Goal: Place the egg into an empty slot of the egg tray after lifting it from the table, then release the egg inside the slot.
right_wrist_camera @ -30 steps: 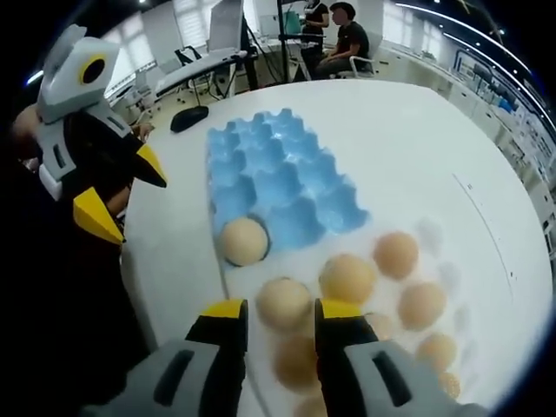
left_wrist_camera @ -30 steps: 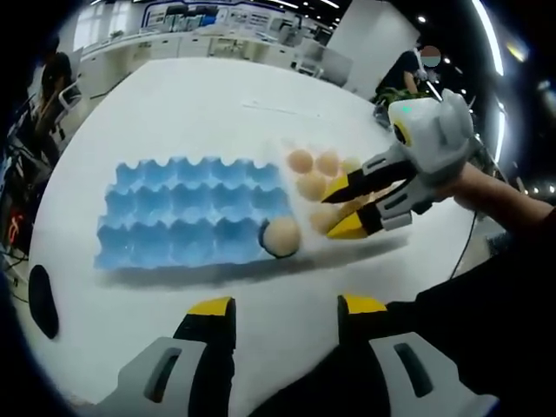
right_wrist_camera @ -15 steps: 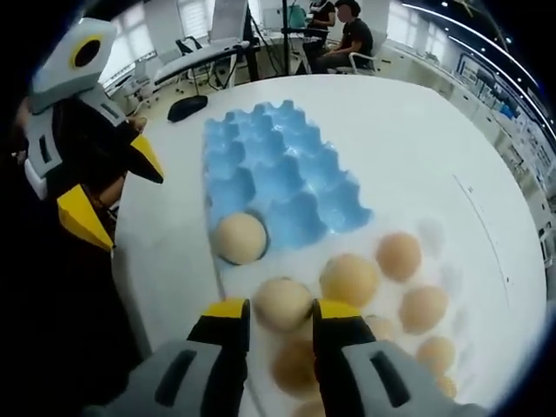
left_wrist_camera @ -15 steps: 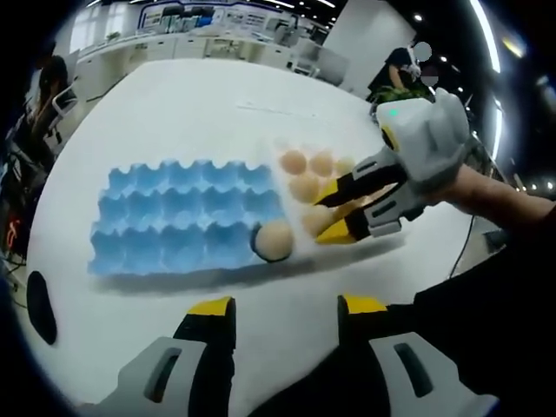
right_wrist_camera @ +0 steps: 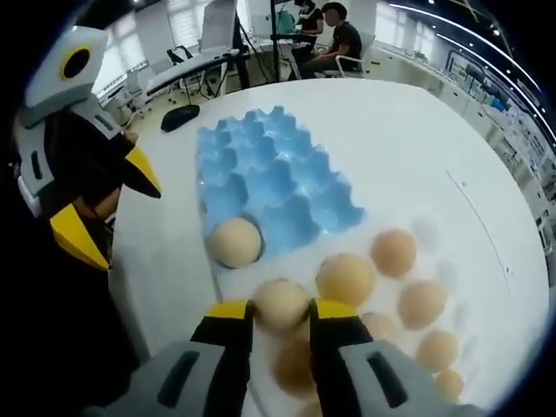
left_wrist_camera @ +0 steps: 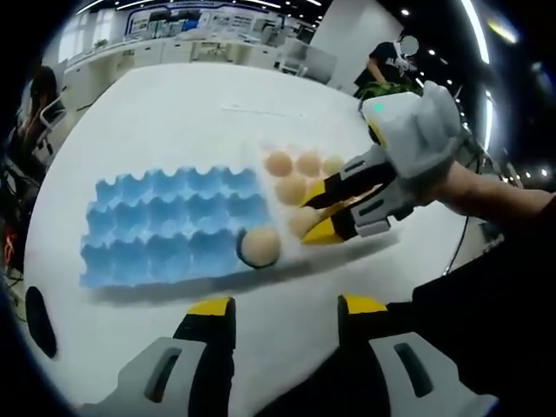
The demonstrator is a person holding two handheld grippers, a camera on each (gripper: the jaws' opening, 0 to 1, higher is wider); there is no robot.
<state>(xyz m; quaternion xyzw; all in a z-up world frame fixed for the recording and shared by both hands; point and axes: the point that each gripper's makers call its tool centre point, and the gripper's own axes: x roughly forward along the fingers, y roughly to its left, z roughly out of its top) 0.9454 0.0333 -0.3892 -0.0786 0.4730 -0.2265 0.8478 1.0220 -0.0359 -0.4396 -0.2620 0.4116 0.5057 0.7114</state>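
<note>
The egg tray (left_wrist_camera: 165,230) is light blue, and the one egg in its slot (right_wrist_camera: 234,241) is pale tan. The loose eggs (right_wrist_camera: 347,278) beside it are beige to light orange, on a white bench (left_wrist_camera: 182,122). Both the left hand-held gripper (left_wrist_camera: 278,314) and the right hand-held gripper (right_wrist_camera: 280,314) are grey-white and black with yellow tips.

I'm working in an open-plan office or lab hall: long rows of desks (left_wrist_camera: 165,48) with monitors stretch behind my white bench (left_wrist_camera: 174,122), strip lights (left_wrist_camera: 476,35) run along a dark ceiling, and people (right_wrist_camera: 334,39) sit on office chairs at workstations nearby.
</note>
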